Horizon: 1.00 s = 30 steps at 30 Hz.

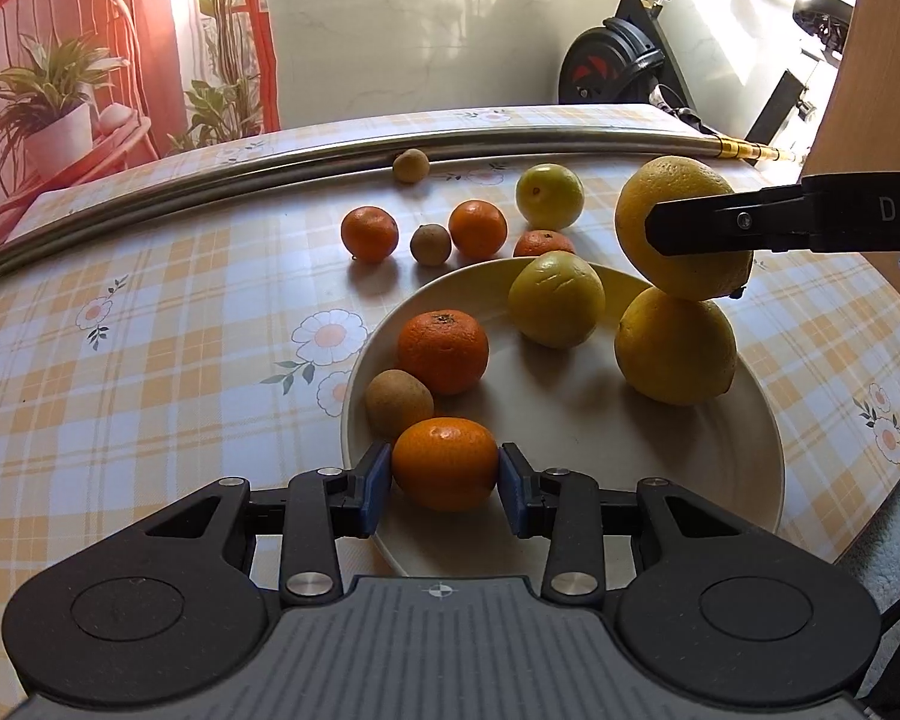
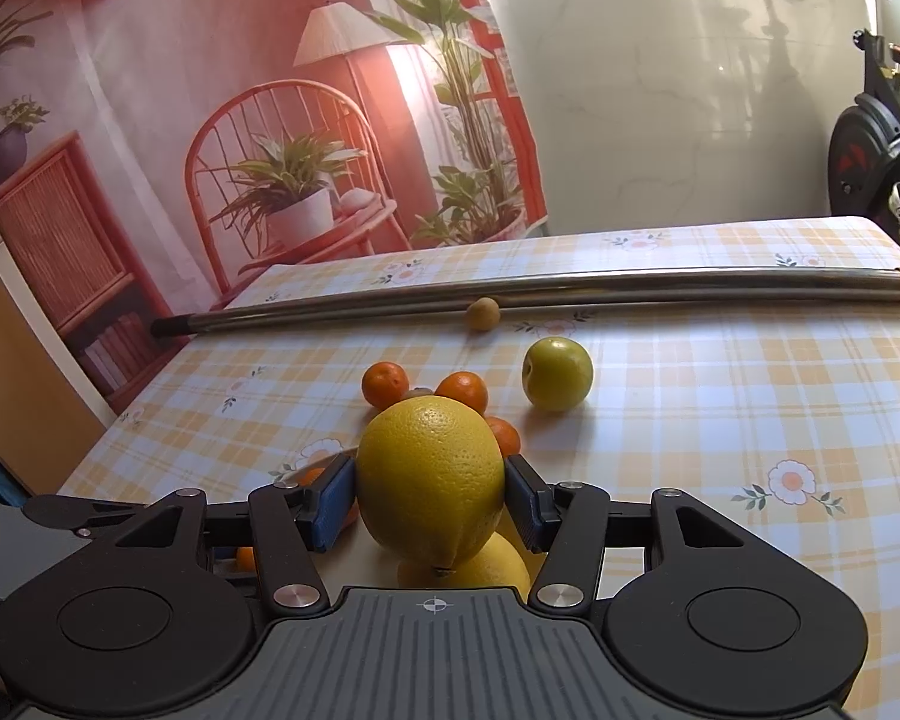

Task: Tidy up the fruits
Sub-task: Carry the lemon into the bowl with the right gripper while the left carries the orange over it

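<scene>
My left gripper [image 1: 444, 471] is shut on an orange tangerine [image 1: 444, 459] at the near left rim of a cream plate [image 1: 576, 450]. In the plate lie another tangerine [image 1: 443, 351], a small brown fruit [image 1: 398, 402], a yellow-green fruit [image 1: 557, 299] and a big yellow citrus [image 1: 675, 348]. My right gripper [image 2: 431, 498] is shut on a second big yellow citrus [image 2: 431, 477], held right above the one in the plate; its black finger [image 1: 702, 228] crosses that fruit [image 1: 678, 192]. Whether the two citrus touch I cannot tell.
Loose on the checked tablecloth beyond the plate are three tangerines [image 1: 369, 234], two brown fruits [image 1: 430, 244] and a green-yellow fruit [image 1: 549, 196]. A metal pole [image 1: 330, 147] lies across the far side. An exercise bike [image 1: 624, 60] stands behind the table; the table edge curves away at right.
</scene>
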Available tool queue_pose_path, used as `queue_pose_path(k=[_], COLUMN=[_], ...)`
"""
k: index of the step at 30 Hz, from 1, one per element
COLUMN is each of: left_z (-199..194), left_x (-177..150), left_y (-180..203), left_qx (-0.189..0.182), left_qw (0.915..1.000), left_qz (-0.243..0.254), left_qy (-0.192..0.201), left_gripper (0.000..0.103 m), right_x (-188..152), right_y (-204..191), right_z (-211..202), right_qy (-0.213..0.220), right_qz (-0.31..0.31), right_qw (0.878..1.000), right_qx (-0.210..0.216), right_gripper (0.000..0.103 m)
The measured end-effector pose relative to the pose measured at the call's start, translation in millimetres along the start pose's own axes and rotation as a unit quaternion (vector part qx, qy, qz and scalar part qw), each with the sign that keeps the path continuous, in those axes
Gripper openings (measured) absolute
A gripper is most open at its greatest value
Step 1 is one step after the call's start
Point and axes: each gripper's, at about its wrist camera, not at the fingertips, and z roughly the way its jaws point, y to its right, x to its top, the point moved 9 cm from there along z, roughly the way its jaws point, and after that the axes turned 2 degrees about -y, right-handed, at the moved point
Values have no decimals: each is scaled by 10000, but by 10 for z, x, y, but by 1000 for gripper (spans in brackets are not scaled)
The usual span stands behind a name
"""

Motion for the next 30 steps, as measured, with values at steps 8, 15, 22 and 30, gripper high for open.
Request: queue_pose_path(k=[8,15,22,30], left_z=[81,17,-78,-78], left_x=[96,28,-15,-5], left_y=[-39,-25,-47,-72], left_qx=[-45,-114,-173,-254], left_qw=[9998,9998,9993,9983], left_qz=[-50,-91,-231,-419], left_qy=[185,128,221,303], left_gripper=[41,41,41,41], right_x=[-4,-64,-166,-212], right_y=[-44,-239,-417,-482], right_z=[10,47,166,275], right_qy=[-48,-212,-434,-500], right_qz=[-56,-279,-668,-978], right_qw=[9999,9989,9960,9932], right_qx=[69,312,399,386], right_gripper=[50,50,50,50])
